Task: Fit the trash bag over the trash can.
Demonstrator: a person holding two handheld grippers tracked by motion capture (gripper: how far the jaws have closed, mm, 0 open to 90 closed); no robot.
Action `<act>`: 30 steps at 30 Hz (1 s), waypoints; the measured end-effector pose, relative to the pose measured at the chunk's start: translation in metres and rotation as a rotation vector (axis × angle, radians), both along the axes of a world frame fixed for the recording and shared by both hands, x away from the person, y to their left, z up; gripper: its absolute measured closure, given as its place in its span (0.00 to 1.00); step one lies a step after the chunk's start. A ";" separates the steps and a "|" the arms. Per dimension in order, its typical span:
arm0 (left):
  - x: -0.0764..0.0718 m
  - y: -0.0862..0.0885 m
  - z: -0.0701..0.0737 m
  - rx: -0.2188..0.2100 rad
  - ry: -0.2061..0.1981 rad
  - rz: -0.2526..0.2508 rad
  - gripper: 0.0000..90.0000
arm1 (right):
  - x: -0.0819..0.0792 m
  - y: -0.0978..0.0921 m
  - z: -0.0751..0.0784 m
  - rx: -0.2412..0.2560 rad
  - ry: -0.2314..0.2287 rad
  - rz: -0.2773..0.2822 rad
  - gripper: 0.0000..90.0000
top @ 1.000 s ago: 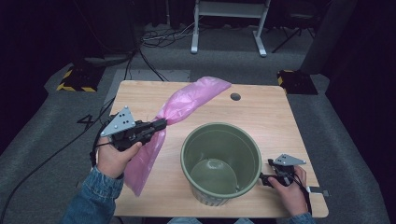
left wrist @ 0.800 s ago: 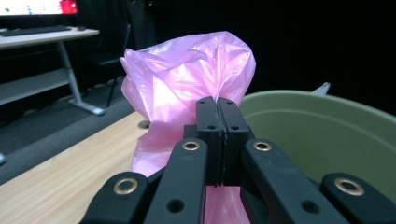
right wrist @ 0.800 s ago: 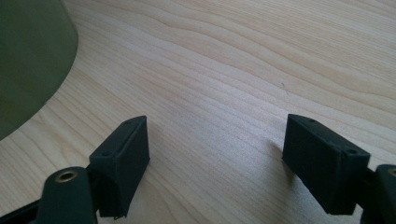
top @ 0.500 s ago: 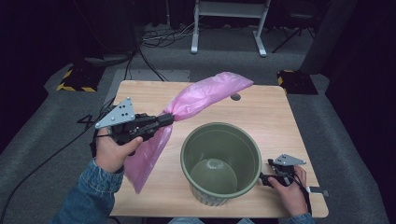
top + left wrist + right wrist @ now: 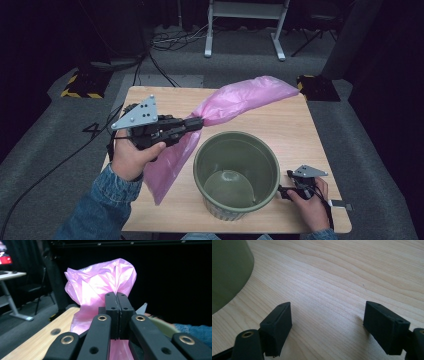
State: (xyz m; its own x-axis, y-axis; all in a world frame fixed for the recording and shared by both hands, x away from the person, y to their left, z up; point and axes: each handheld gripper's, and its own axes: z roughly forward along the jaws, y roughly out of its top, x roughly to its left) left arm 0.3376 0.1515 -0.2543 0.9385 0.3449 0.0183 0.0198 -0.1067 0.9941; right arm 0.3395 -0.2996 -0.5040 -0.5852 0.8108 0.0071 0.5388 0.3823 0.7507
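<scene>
A pink plastic bag point(image 5: 235, 102) hangs in the air over the wooden table point(image 5: 300, 127), pinched near its middle by my left gripper point(image 5: 199, 122), which is shut on it. One end of the bag trails up toward the far right corner, the other droops down to the table at the left of a green bin point(image 5: 236, 172). In the left gripper view the bag point(image 5: 100, 287) bulges above the closed jaws of that gripper point(image 5: 116, 302). My right gripper point(image 5: 283, 192) rests on the table just right of the bin, open and holding nothing point(image 5: 327, 315). The bin's wall point(image 5: 227, 267) shows at left there.
The bin stands upright and looks empty, near the front middle of the table. A small round hole point(image 5: 55, 331) is in the tabletop at the far side. Cables point(image 5: 160, 42) and a white stand point(image 5: 245, 20) lie on the floor beyond the table.
My left gripper has lifted the pink bag higher and moved it right, toward the bin; the bag's far end has risen off the table. The right gripper has stayed still.
</scene>
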 end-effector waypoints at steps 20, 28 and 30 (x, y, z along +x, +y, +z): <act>-0.002 -0.067 0.035 -0.040 -0.073 -0.127 0.99 | 0.000 -0.001 0.000 -0.002 0.000 0.004 0.26; 0.002 -0.095 0.038 -0.084 -0.088 -0.172 0.99 | -0.001 -0.002 0.000 0.000 0.002 0.004 0.26; 0.002 -0.098 0.039 -0.091 -0.090 -0.175 0.99 | -0.001 -0.002 0.000 0.000 0.002 0.004 0.26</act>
State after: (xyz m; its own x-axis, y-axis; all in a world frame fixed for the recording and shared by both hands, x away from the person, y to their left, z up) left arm 0.3400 0.0536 -0.2157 0.9801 0.1811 0.0810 -0.0804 -0.0104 0.9967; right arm 0.3386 -0.3020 -0.5039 -0.5886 0.8084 0.0076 0.5384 0.3849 0.7496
